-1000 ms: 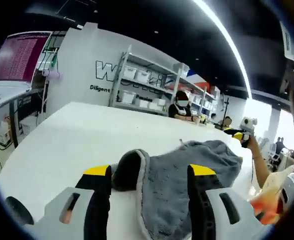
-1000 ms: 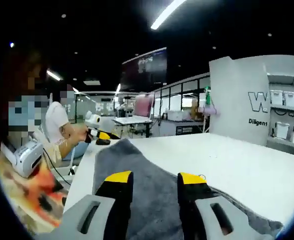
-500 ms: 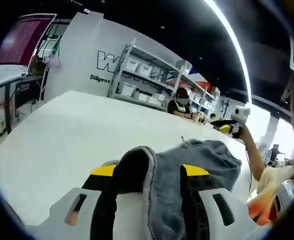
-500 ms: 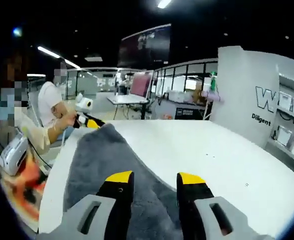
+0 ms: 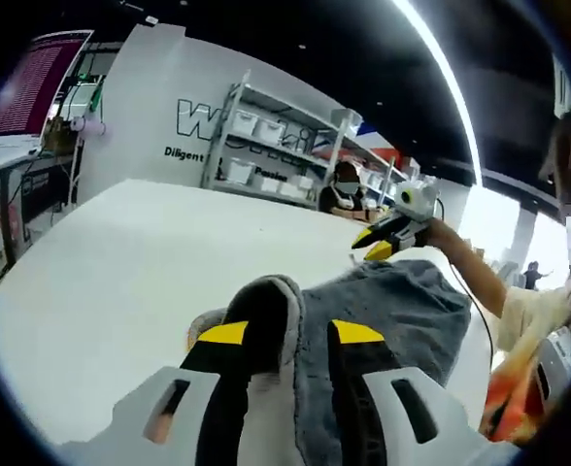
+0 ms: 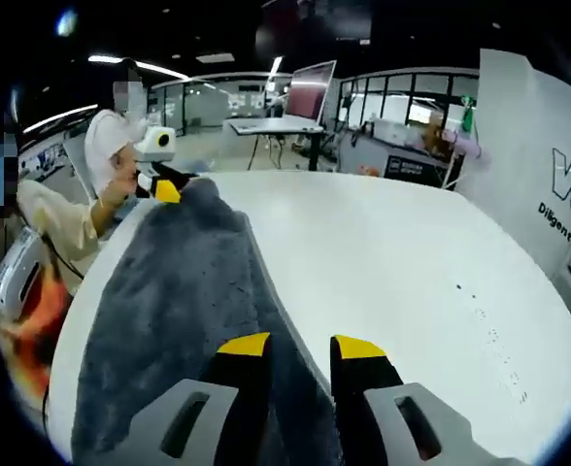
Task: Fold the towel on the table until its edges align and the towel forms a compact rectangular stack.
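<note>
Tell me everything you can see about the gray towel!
The towel is gray and fluffy, with a paler stitched edge. It lies long and rumpled on the white table, near one side. The right gripper is shut on one end of it, and the left gripper is shut on the other end, where the cloth bunches up between the yellow tips. It is not a neat rectangle yet.

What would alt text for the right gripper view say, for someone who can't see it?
The right hand-held gripper, jaws nearly shut on the near end of a grey towel, holds it over a white table. The towel stretches away to the left hand-held gripper, which grips its far end in a person's hand.
</note>
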Demonstrator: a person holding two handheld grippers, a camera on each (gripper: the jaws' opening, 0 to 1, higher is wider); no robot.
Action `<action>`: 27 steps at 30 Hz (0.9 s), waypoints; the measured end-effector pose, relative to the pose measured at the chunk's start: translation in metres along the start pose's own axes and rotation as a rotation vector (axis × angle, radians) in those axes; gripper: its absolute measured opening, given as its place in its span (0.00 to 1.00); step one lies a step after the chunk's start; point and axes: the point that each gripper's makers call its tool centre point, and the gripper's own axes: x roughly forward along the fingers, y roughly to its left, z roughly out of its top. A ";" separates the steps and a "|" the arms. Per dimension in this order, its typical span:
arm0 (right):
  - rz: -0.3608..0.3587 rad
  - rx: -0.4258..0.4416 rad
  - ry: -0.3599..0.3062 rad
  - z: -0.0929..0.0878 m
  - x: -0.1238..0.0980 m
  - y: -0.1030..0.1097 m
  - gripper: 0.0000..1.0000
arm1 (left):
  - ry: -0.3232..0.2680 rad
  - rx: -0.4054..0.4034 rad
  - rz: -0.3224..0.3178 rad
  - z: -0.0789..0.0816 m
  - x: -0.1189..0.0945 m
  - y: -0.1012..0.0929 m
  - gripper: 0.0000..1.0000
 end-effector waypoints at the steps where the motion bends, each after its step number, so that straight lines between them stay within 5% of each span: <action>1: 0.010 -0.003 0.007 -0.001 0.004 -0.001 0.21 | 0.000 0.001 0.002 0.000 0.001 0.001 0.27; 7: 0.074 -0.006 0.028 -0.001 0.027 -0.009 0.20 | -0.006 0.015 0.019 0.000 0.002 0.006 0.21; 17: 0.236 -0.034 0.089 -0.009 0.056 0.008 0.17 | 0.009 0.026 -0.004 -0.003 0.002 0.000 0.16; 27: 0.270 -0.038 0.124 -0.014 0.064 0.015 0.11 | 0.001 0.027 -0.018 -0.002 0.003 -0.008 0.13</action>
